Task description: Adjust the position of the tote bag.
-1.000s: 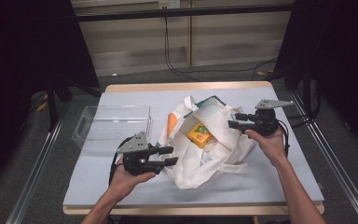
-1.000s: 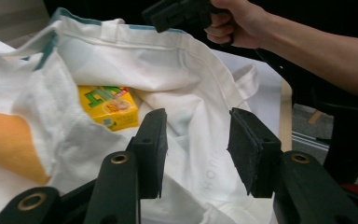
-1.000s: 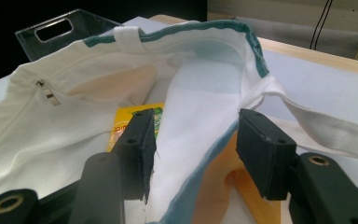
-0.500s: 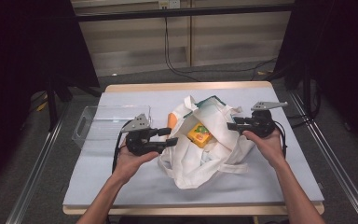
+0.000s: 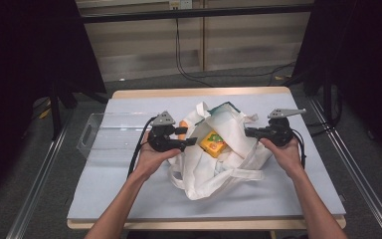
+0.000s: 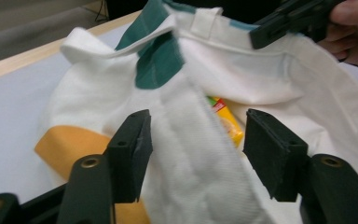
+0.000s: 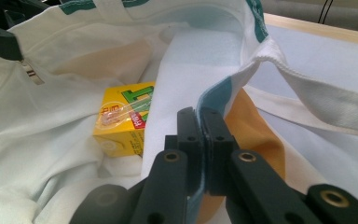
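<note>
R gripper (image 7: 200, 122) fingers clamped on bag (image 5: 219, 164) rim, carton (image 7: 123, 119) just left. L gripper (image 6: 196, 154) fingers half open & opening, strap (image 6: 196, 158) between, unpinched.

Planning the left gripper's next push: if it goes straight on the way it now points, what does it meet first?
Probably the white strap of the tote bag, already lying between the left gripper's open jaws; the yellow carton sits deeper behind.

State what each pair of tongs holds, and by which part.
The right tongs are shut on the cloth bag at its rim. The left tongs stand open around a bag strap, gripping nothing.
</note>
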